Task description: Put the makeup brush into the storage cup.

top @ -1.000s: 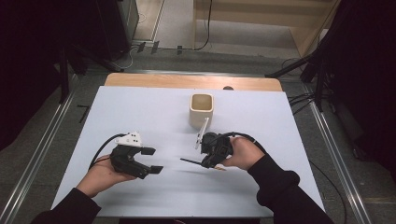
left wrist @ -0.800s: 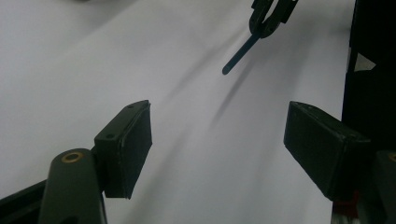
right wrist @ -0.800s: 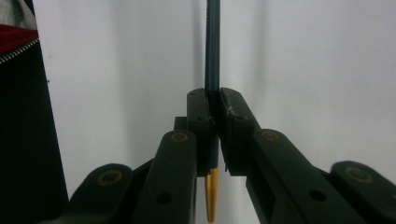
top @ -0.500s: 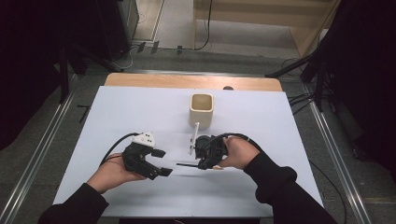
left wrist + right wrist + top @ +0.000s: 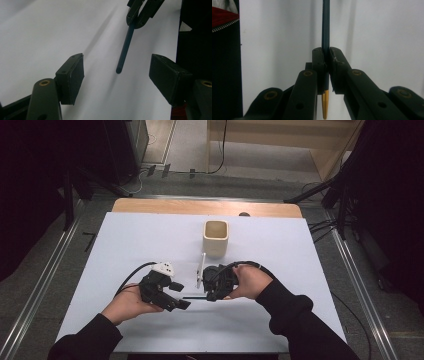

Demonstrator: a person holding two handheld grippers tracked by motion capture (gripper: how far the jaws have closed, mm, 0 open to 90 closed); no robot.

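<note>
We see the right gripper (image 5: 207,295) near the middle of the white table (image 5: 300,250), its 2 jaws pressed together on a dark pencil (image 5: 192,297). In the right gripper view the pencil (image 5: 326,30) runs straight up between the pads, and its gold-coloured end sticks out on the near side of the pinch. In the high view the pencil lies roughly level above the table and points left, toward the left gripper (image 5: 177,295). The left gripper sits just left of the pencil's free end, its 2 jaws spread; they have just been closing a little, with nothing between them. In the left gripper view the pencil (image 5: 124,51) comes in from the far side, its free tip just ahead of the gap between the 2 pads and touching neither. A beige cup (image 5: 216,237) stands upright on the table, on the far side of the right gripper. A thin white stick (image 5: 200,269) lies between the cup and the right gripper.
</note>
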